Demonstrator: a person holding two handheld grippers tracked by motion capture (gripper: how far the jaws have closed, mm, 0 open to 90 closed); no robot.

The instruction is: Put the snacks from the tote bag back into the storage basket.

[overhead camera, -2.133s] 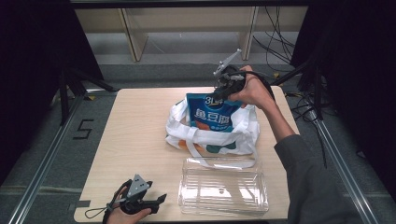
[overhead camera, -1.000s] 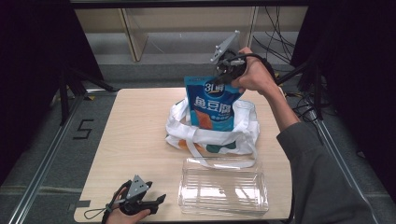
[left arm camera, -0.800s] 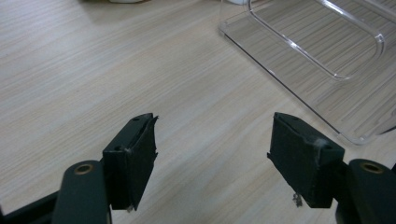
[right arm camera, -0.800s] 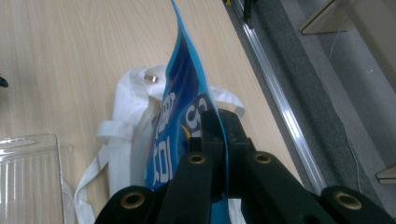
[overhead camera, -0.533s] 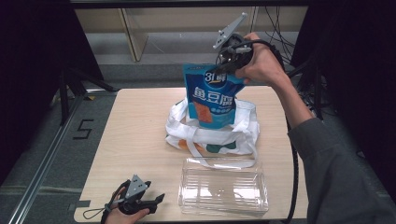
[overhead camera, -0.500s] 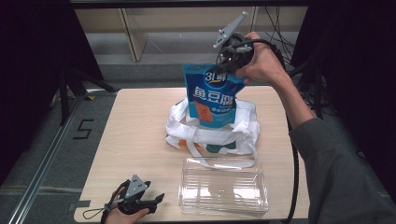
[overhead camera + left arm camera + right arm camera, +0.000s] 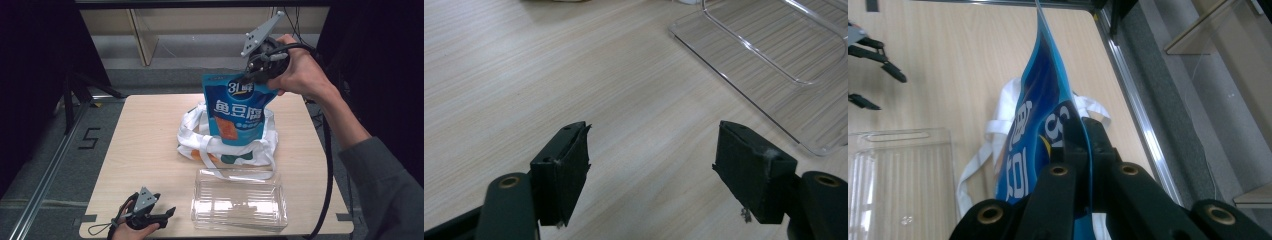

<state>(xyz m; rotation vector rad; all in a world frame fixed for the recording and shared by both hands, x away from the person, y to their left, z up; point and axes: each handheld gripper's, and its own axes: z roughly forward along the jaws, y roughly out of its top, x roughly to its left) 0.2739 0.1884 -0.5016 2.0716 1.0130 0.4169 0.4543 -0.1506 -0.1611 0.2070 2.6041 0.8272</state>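
Observation:
A blue snack pouch (image 7: pixel 235 110) with white lettering hangs by its top edge from my right gripper (image 7: pixel 248 79), which is shut on it above the table's far side. Its lower end still dips into the white tote bag (image 7: pixel 200 145) lying on the table. In the right gripper view the jaws (image 7: pixel 1085 125) pinch the pouch (image 7: pixel 1043 115) edge-on over the bag (image 7: pixel 1003 107). My left gripper (image 7: pixel 167 214) rests at the table's near left corner. It stands open (image 7: pixel 651 170), with bare wood between its pads.
A clear plastic tray (image 7: pixel 239 205) lies near the front edge, just right of the left gripper, with its corner (image 7: pixel 774 65) beyond the open jaws. The wooden table (image 7: pixel 145 130) is bare on its left half. Shelving and a dark floor lie beyond the far edge.
My right gripper has risen and drifted to the right with the pouch, drawing it further up out of the tote bag. The left gripper has stayed where it was.

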